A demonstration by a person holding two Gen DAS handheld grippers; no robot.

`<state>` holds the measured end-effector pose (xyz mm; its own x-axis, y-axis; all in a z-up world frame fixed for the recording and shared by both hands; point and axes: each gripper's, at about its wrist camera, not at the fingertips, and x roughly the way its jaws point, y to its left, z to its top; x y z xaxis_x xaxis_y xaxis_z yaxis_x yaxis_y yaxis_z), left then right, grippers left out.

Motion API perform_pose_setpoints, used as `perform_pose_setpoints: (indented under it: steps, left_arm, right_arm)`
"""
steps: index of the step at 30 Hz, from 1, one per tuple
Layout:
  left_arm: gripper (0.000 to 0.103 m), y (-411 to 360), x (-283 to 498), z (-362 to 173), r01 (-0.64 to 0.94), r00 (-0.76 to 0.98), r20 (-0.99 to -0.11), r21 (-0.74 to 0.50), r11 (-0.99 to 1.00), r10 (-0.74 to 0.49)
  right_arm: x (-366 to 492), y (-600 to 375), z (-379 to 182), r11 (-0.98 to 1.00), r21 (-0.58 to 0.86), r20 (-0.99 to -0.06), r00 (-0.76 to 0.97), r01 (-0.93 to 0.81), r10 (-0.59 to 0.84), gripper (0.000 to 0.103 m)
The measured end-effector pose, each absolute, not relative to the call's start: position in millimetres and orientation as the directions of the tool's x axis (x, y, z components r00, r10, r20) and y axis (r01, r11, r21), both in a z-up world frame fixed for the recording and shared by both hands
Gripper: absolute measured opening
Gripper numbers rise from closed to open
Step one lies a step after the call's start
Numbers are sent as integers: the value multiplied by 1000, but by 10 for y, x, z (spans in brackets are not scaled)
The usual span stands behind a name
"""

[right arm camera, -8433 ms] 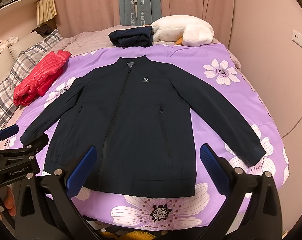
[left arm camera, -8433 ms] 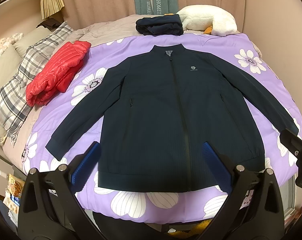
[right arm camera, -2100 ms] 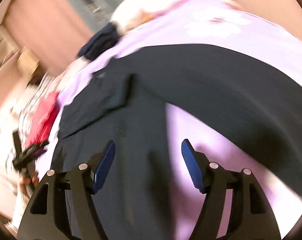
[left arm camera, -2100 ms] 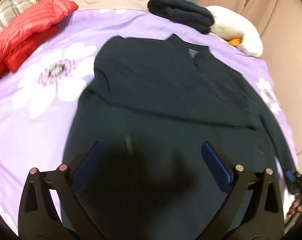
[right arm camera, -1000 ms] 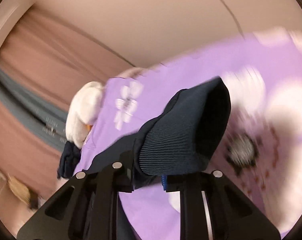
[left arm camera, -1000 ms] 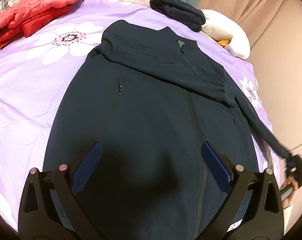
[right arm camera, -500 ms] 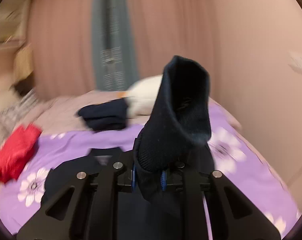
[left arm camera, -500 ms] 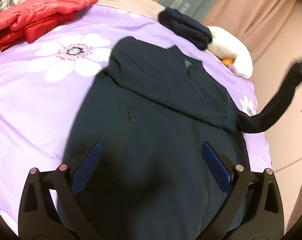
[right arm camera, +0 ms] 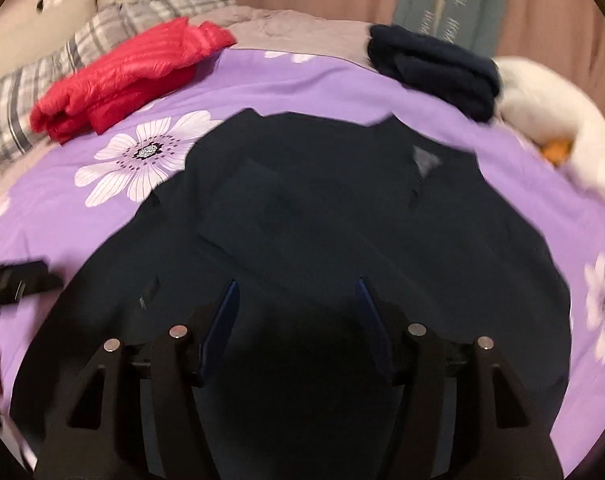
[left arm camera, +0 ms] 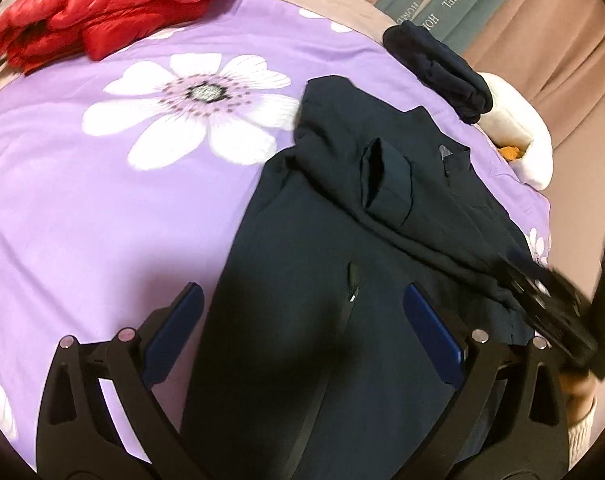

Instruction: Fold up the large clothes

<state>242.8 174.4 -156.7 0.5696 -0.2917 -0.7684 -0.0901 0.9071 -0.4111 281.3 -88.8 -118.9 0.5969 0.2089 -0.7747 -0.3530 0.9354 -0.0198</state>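
Note:
A dark navy zip jacket (left arm camera: 342,280) lies face up on the purple flowered bedspread (left arm camera: 102,200). Both sleeves lie folded across its chest; one cuff (left arm camera: 386,182) rests near the collar. My left gripper (left arm camera: 302,336) is open and empty, low over the jacket's lower left side by a pocket zipper (left arm camera: 352,284). My right gripper (right arm camera: 296,320) is open and empty over the jacket's (right arm camera: 342,220) middle. It shows blurred at the right of the left wrist view (left arm camera: 550,292).
A folded red down jacket (left arm camera: 110,4) lies at the bed's far left by a plaid pillow (right arm camera: 82,52). A folded navy garment (right arm camera: 434,68) and a white plush toy (right arm camera: 558,136) sit at the far edge. Curtains hang behind.
My right gripper carried the right sleeve cuff up and over the jacket, laid it across the chest and opened. My left gripper stayed open and shifted left.

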Motion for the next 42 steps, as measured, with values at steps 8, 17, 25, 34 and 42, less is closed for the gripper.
perform_pose_setpoints:
  steps: [8,17,25,34,42]
  left_arm:
    - [94,1028,3221,-1217,88,591,-689,-461,883,-419]
    - [43,154,3833,-1548,172,502,-785,-320,932,-362]
    - [42,269,3576,-1964,228,480,-833,-185,956,-275]
    - [46,234,3616,-1985,239,474,-842,-160,958,-259]
    - [50,158,3633,-1975,250,480,-843,-135,959,-244]
  right_arm:
    - [2782,-2792,-1158,993,117,-753,652,4,86,48]
    - [3310,-3027,-1311,987,159,-738,668,35,95,33]
    - [3483,-3293,-1913,994,63,-830,557,89,3,31]
    - [3587,-3467,-1521,979,150,-738,674,140,17,39]
    - [4154,-3281,-1954,979,120,-830,557,166,7,42]
